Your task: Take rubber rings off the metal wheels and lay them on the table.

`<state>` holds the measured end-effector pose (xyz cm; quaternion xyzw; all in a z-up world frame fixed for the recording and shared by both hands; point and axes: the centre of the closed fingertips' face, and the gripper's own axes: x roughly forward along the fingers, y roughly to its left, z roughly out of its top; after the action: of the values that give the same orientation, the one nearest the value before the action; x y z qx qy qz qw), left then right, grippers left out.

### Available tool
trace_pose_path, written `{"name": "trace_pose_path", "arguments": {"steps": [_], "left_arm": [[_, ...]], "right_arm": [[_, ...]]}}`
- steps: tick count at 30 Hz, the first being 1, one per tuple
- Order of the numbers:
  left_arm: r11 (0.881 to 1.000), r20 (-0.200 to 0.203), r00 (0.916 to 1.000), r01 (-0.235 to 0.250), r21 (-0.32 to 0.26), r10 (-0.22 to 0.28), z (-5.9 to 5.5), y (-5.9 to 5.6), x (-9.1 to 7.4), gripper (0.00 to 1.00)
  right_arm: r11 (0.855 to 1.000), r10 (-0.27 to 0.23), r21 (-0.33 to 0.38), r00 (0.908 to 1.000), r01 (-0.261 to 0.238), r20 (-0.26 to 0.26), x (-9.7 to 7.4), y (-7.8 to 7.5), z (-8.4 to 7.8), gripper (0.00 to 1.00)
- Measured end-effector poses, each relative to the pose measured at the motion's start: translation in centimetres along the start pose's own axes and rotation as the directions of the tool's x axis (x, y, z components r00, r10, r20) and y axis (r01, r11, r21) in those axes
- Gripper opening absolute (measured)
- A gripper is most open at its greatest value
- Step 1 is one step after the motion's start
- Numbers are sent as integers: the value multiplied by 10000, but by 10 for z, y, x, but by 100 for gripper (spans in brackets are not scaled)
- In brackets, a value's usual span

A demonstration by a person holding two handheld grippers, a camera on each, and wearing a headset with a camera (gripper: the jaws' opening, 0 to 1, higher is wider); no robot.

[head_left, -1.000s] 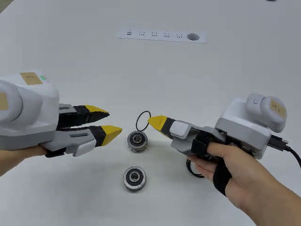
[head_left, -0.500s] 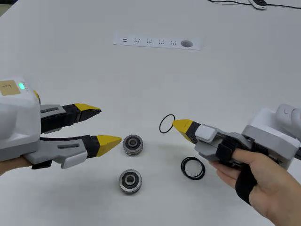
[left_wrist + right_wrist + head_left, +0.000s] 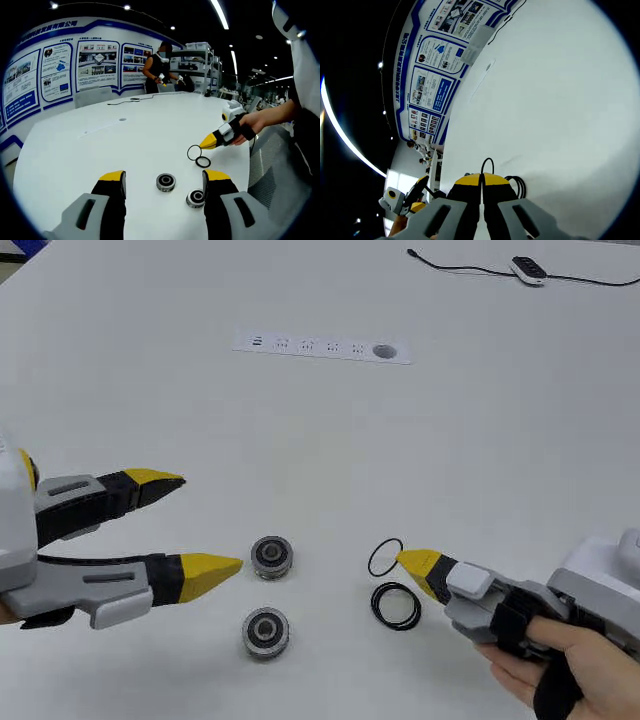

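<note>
White counter (image 3: 480, 420) in a bright hall: the rubber ring (image 3: 385, 558) stands pinched in the right claw (image 3: 412, 563), jaws together on it, just beside the loose rings (image 3: 396, 606) lying flat. Laying-down step, I'd say; next it needs lowering and letting go. The left claw (image 3: 197, 523) hovers, jaws wide apart, by the far wheel (image 3: 271, 555) and near wheel (image 3: 266, 631).

The white table (image 3: 480, 430) carries a metal wheel (image 3: 271, 556) near its front middle, with a second wheel (image 3: 265, 631) close by at its six o'clock. Black rubber rings (image 3: 396, 606) lie stacked at the first wheel's four o'clock. A white power strip (image 3: 320, 346) lies well off at twelve, and a cable (image 3: 470, 269) with a small dark device (image 3: 527, 268) at one o'clock.
</note>
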<state>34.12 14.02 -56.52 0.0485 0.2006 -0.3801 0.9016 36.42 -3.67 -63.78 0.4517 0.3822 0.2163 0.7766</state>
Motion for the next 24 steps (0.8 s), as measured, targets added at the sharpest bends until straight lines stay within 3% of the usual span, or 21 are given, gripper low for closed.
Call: {"name": "trace_pose_path", "arguments": {"steps": [7, 15, 24], "left_arm": [[9998, -135, 9998, -176, -70, 175, -9, -1, -12, 70], [9992, 48, 9994, -351, -196, 352, -7, -2, -17, 69], [9994, 124, 9995, -276, -228, 279, -7, -7, -16, 69]], "right_arm": [[9986, -332, 396, 9992, 340, -228, -10, -14, -13, 2], [9946, -982, 290, 9942, 996, -442, -17, -33, -23, 2], [9932, -1160, -18, 9920, 1161, -506, -21, -34, -27, 5]]}}
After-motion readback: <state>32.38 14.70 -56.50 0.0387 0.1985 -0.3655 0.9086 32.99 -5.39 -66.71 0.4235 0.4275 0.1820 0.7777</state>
